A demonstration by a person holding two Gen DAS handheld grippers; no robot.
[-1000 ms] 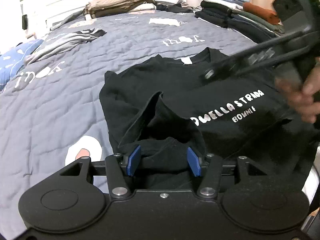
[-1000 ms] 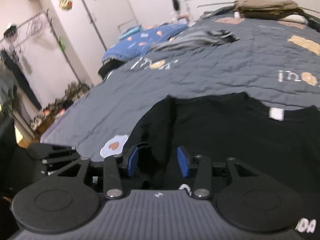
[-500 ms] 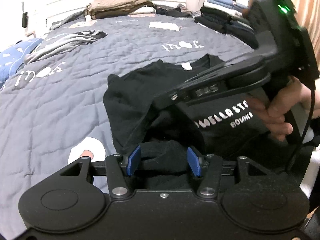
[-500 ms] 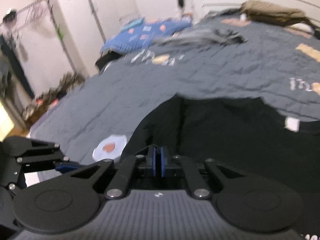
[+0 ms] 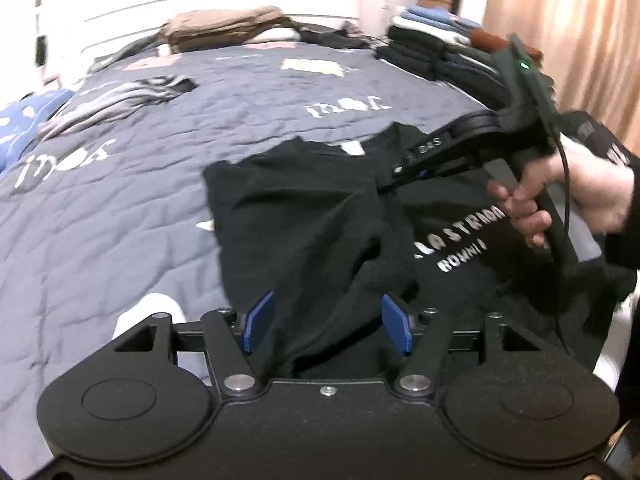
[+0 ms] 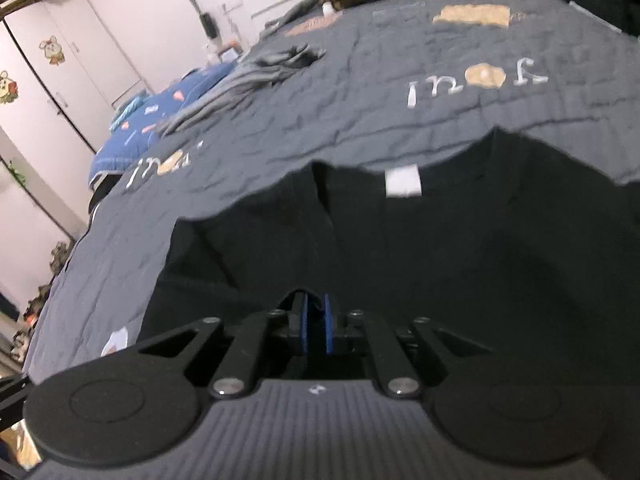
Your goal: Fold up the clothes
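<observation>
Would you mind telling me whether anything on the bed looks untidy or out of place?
Yes: a striped grey garment lies crumpled and unfolded on the quilt, unlike the neat stack of folded clothes at the far corner. The black T-shirt is bunched mid-fold.

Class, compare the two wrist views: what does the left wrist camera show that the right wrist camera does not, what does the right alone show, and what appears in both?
Left view only: the white lettering on the black shirt, the person's hand holding the right gripper, a stack of folded clothes, and the left gripper, its jaws opening around a fold of shirt.

Right view only: white wardrobe doors with stickers, and the right gripper's jaws nearly together, opening slightly.

Both: the shirt, its white neck label, the grey quilt, and the striped garment.
</observation>
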